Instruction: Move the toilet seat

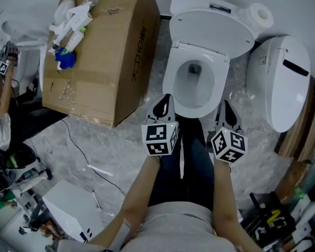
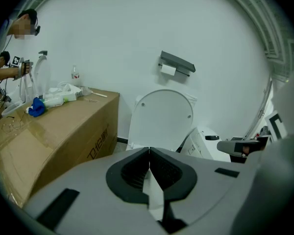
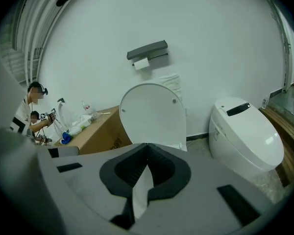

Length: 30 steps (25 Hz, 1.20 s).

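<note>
The toilet (image 1: 195, 96) stands against the far wall, in front of the person holding the tools. Its lid (image 1: 210, 29) is raised and leans back toward the wall. In the right gripper view the lid's inner face shows 2 small bumpers. The toilet seat (image 1: 174, 83) lies flat on the bowl as a white ring around the opening.

The left hand-held gripper (image 1: 165, 103) is at the near left of the bowl. Its jaws are pressed together with nothing between them. Its tip looks to be just beside the seat's edge, but I cannot tell whether it touches. The right hand-held gripper (image 1: 226, 109) is at the near right of the bowl, also fully closed and empty. Each one carries a marker cube, the left cube (image 1: 159, 137) and the right cube (image 1: 227, 145). The 2 tools are level with one another, one on either side of the person's dark trousers (image 1: 191, 167).

To the left of the toilet a big cardboard box (image 1: 110, 62) sits on the marbled floor (image 1: 94, 140). White bottles and a blue object (image 1: 66, 61) lie on its far end. To the right is a 2nd toilet (image 1: 283, 80) with its lid shut. A paper roll (image 1: 262, 13) sits at the far right of the first toilet. A paper holder (image 3: 147, 50) is mounted on the wall above it. Another person (image 3: 29, 109) is at the far left.
</note>
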Available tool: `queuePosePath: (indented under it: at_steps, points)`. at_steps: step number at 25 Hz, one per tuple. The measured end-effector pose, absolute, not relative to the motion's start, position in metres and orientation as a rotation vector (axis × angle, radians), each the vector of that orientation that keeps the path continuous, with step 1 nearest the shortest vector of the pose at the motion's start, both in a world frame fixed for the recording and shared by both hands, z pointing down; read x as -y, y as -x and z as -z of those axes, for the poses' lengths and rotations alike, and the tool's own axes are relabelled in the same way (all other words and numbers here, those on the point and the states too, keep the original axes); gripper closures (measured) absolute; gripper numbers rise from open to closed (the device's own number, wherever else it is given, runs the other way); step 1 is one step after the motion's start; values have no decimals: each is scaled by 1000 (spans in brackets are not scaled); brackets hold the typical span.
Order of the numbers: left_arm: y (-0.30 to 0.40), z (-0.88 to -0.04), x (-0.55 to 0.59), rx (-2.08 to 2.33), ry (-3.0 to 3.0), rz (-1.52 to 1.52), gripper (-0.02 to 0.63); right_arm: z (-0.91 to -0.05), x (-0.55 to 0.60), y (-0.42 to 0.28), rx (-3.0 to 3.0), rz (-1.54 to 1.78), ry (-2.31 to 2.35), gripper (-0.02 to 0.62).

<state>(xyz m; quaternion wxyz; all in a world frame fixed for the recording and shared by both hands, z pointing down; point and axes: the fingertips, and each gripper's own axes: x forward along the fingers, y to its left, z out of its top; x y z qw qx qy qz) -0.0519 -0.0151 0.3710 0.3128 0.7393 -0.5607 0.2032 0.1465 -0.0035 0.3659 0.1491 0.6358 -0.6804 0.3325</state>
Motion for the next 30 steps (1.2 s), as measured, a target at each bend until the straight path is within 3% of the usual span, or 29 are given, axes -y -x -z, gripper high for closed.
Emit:
queuePosePath:
  at_steps: [30]
  points:
    - [69, -467, 8, 1377, -1828, -719, 588, -472, 0, -161, 1955, -1099, -1595, 580]
